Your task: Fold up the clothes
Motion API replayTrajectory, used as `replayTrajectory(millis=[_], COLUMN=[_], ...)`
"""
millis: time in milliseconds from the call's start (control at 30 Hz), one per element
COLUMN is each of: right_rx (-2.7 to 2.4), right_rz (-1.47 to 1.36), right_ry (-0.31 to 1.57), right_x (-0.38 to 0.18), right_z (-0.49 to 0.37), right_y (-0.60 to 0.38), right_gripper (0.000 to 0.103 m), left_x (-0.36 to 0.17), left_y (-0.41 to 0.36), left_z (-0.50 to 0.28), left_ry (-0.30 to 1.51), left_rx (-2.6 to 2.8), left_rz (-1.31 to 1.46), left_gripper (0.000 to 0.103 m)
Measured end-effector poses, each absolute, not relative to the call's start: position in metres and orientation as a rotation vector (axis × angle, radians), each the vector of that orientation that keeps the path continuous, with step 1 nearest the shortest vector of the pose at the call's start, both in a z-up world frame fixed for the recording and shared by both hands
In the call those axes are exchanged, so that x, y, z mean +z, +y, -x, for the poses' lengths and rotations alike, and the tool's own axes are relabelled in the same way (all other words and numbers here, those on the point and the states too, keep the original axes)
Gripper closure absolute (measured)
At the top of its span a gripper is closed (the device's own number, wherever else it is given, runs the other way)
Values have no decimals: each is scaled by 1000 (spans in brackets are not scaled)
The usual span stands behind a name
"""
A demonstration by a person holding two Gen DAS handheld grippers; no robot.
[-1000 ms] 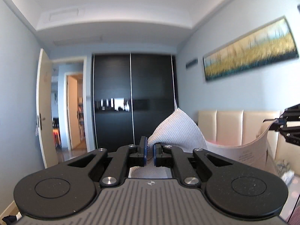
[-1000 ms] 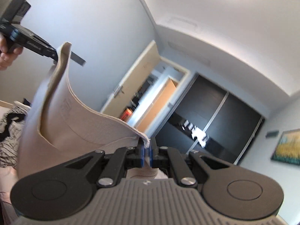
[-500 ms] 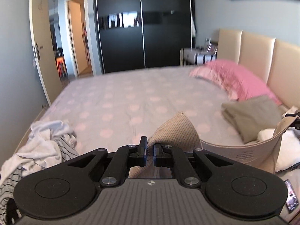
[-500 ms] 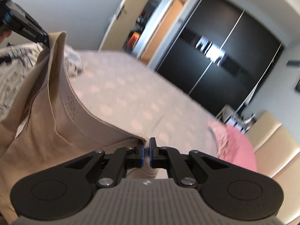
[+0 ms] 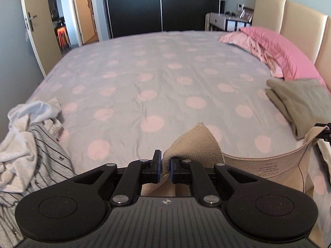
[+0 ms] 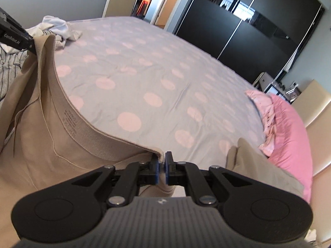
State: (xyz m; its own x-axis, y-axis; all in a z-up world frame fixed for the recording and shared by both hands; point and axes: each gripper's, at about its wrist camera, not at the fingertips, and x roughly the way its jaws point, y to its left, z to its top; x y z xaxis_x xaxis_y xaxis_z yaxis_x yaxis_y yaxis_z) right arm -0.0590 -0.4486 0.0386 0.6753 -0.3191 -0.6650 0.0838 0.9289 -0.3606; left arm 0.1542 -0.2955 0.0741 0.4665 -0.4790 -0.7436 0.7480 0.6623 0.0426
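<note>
beige ribbed garment sags between left claw and right claw, both clamped on it.

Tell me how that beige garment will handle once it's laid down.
Likely floppy: the beige garment sags between left tool and right tool. Probably light, held by pinched edges alone. Its ribbed band looks stretchy.

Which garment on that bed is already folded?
Start at the pink pillow along the headboard. Just below it on the polka-dot bedspread lies the olive-green folded garment: flat and squared, unlike the crumpled white and striped pile at the opposite edge.
</note>
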Motion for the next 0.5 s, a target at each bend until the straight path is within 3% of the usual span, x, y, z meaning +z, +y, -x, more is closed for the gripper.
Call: replayTrajectory(millis=[33, 67, 100, 167, 500], right_rx=[-234, -237, -240, -245, -260], right_rz=[308, 302, 296, 283, 215], right_ry=[804, 808, 811, 818, 853], right_x=[37, 36, 35, 32, 22], right_z=[59, 59, 59, 59, 73], right_y=[-450, -452, -453, -456, -467], right_gripper=[88, 71, 62, 62, 61], left_x=[69, 64, 60, 53, 51], left_y=[-297, -298, -298, -296, -263], left_z=[-156, -158, -160, -162, -154], left_ry=[780, 790, 800, 805, 838], left_rx=[-781, -783, -782, -777, -763], left_rz=[-399, -406, -412, -416, -456], left_gripper=[93, 89, 82, 74, 73])
